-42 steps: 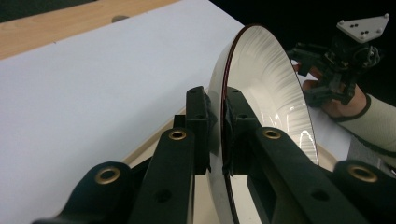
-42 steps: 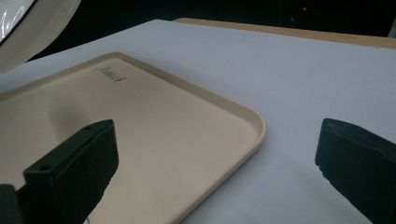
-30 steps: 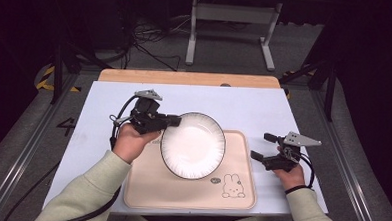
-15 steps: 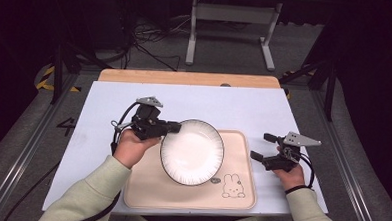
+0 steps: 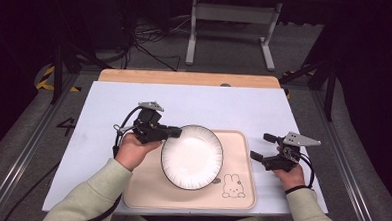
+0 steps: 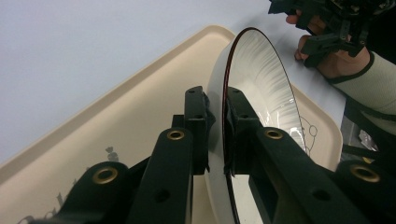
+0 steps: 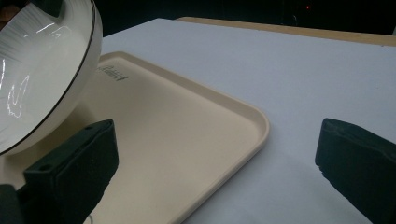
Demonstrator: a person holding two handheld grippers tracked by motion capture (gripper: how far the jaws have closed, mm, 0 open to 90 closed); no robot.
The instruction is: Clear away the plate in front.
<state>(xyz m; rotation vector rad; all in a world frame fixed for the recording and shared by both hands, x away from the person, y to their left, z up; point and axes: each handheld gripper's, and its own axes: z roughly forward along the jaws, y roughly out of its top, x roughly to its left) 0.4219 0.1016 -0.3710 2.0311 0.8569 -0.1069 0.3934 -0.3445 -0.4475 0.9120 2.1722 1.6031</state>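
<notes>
**Plate held by its rim over the tray**

A white plate (image 5: 192, 157) with a thin dark rim line is gripped at its left edge by the left gripper (image 5: 175, 132), whose jaws are clamped on the rim, one against the underside and one against the inner face, as is seen in the left gripper view (image 6: 215, 135). The plate (image 6: 261, 93) is tilted, its gripped side raised, above a beige tray (image 5: 240, 192). Whether its far edge touches the tray cannot be told. In the right gripper view the plate (image 7: 42, 70) is seen at the upper left, hanging over the tray's (image 7: 187, 135) inner surface.

The tray lies on the white table top (image 5: 224, 106), near the person's edge. A line drawing of a rabbit (image 5: 232, 186) is printed at its near right corner, and small lettering is printed near another corner. Nothing else is seen lying in the tray.

The right gripper (image 5: 260, 147) is held just beside the tray's right edge, over the table, with its jaws spread wide and nothing between them (image 7: 215, 177). It is held by the person's right hand (image 5: 291, 174); the left hand (image 5: 132, 150) is wrapped round the other gripper's body.
</notes>
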